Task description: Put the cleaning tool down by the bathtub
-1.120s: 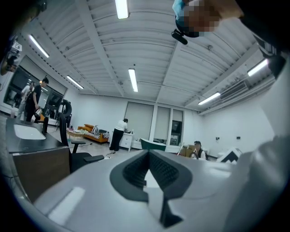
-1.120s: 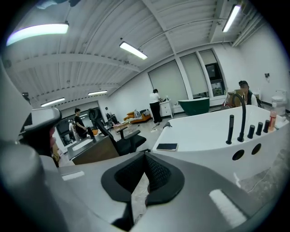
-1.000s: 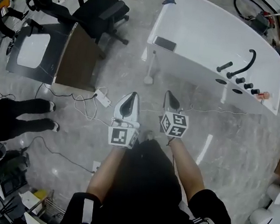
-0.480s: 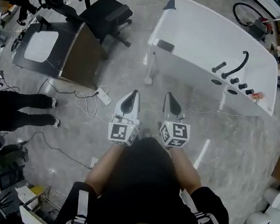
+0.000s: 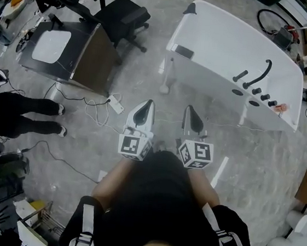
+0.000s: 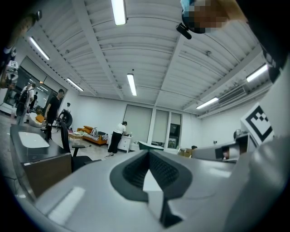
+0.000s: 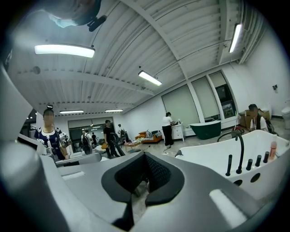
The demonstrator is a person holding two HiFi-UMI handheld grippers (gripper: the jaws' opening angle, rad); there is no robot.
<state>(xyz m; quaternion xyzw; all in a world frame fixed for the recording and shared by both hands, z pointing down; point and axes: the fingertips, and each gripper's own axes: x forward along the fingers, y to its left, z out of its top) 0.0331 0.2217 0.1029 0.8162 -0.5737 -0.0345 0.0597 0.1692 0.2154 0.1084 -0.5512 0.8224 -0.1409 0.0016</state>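
Two tongs face the long white bathtub (image 5: 228,51).
The left tongs (image 5: 148,103) and right tongs (image 5: 191,109) are clenched on nothing; no cleaning tool shows, so the job looks done. Just step away.

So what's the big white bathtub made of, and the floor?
The bathtub looks like glossy white acrylic or enamel: smooth, with a soft shine; which one can't be told. The floor looks like polished grey stone or marble-look tile: cloudy veins and a bright light reflection.
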